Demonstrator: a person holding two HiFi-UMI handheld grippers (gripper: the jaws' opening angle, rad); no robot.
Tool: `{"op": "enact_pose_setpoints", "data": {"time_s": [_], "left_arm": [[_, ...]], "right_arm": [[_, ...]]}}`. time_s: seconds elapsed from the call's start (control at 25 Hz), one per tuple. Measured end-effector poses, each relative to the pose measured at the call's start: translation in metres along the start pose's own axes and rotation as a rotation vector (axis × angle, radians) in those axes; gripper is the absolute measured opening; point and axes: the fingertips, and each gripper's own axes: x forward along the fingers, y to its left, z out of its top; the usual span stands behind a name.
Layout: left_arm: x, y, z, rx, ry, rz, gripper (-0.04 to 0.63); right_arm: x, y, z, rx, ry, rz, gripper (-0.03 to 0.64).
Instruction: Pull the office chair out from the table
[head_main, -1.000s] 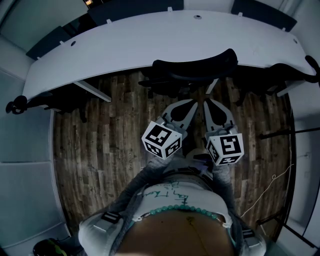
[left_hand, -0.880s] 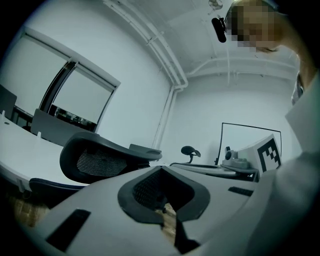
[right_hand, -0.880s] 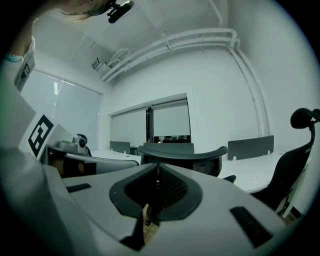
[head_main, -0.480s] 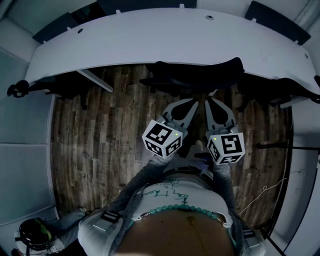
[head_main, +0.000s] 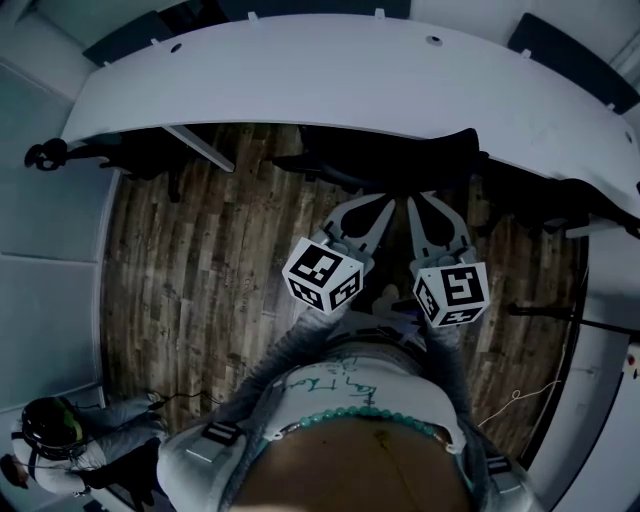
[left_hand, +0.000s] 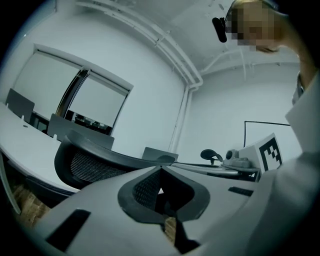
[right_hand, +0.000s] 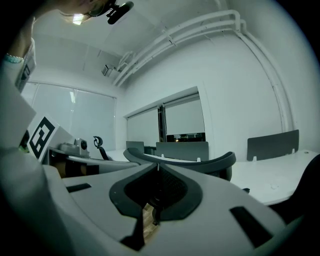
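Note:
The black office chair (head_main: 400, 158) is tucked under the curved white table (head_main: 330, 75), with its mesh backrest towards me. Both grippers point level at that backrest, side by side. My left gripper (head_main: 384, 202) is shut with nothing between its jaws, and its tips are just short of the backrest's edge. My right gripper (head_main: 412, 202) is also shut and empty, close beside it. In the left gripper view the backrest (left_hand: 85, 162) curves just beyond the closed tips (left_hand: 160, 170). In the right gripper view the backrest (right_hand: 205, 162) rises right behind the tips (right_hand: 158, 165).
More dark chairs stand under the table at the left (head_main: 110, 155) and right (head_main: 560, 200). A white table leg (head_main: 198, 147) slants down at the left. A person (head_main: 60, 445) crouches at the lower left. A cable (head_main: 530, 390) lies on the wood floor at the right.
Both grippers have moved forward together towards the chair, so the backrest and table now lie closer to their tips. The person at the lower left has come into view. Both grippers stayed shut.

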Motion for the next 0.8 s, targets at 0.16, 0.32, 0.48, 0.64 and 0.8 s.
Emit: {"op": "enact_pose_setpoints", "data": {"time_s": [0.16,0.32,0.48,0.64,0.8], "left_arm": [[0.004,0.001,-0.001,-0.017,-0.012,0.026,0.011],[0.005,-0.001,-0.002,-0.045,-0.025,0.035,0.011],[0.003,0.0,-0.007,-0.048,-0.02,0.055,0.011],[0.003,0.005,-0.009,-0.067,-0.022,0.075,0.011],[0.002,0.008,-0.009,-0.089,-0.035,0.078,0.011]], "right_arm": [[0.0,-0.003,-0.002,0.017,0.002,0.044,0.021],[-0.001,-0.002,-0.004,0.062,0.003,0.086,0.021],[-0.003,-0.008,-0.012,0.061,0.022,0.082,0.021],[-0.003,-0.014,-0.016,0.062,0.027,0.073,0.021],[-0.003,-0.013,-0.015,0.099,0.017,0.099,0.023]]}}
